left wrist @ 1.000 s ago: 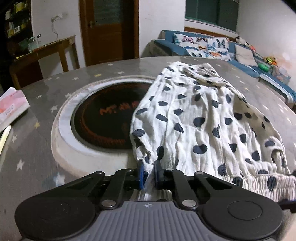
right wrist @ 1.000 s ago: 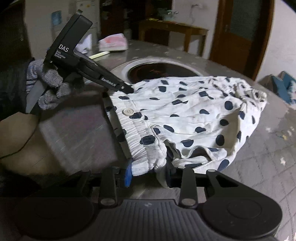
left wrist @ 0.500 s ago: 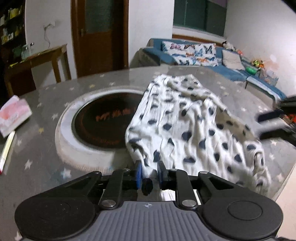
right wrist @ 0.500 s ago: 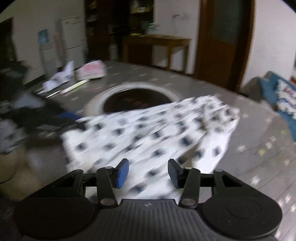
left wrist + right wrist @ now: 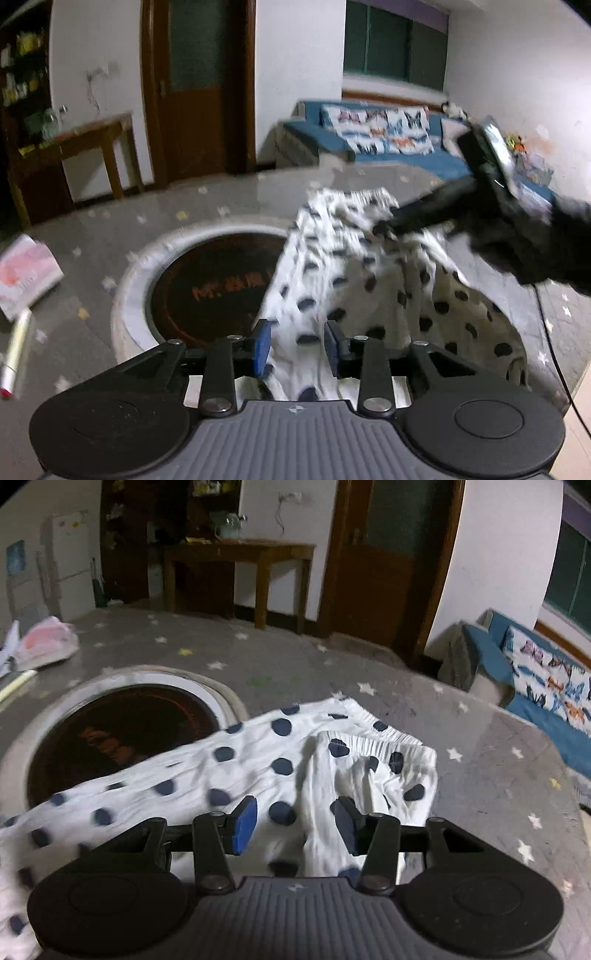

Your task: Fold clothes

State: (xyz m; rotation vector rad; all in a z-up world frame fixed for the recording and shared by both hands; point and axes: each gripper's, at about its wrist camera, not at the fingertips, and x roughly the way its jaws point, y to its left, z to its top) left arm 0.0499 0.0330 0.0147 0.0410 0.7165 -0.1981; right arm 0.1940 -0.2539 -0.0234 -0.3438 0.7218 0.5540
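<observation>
Over the garment (image 5: 258,760), parted tongs (image 5: 295,823)

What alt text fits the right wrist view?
A white garment with dark dots lies folded over on a grey starred table, partly covering a round inset burner. The right gripper sits over it, jaws open. A wooden side table, door and blue sofa stand behind.

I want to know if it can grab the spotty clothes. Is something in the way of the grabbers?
Nothing visible is. The spotted garment lies right under the open right hand-held gripper, with only air between. The open left hand-held gripper also has the cloth straight ahead. The pink packet sits far off on the table.
</observation>
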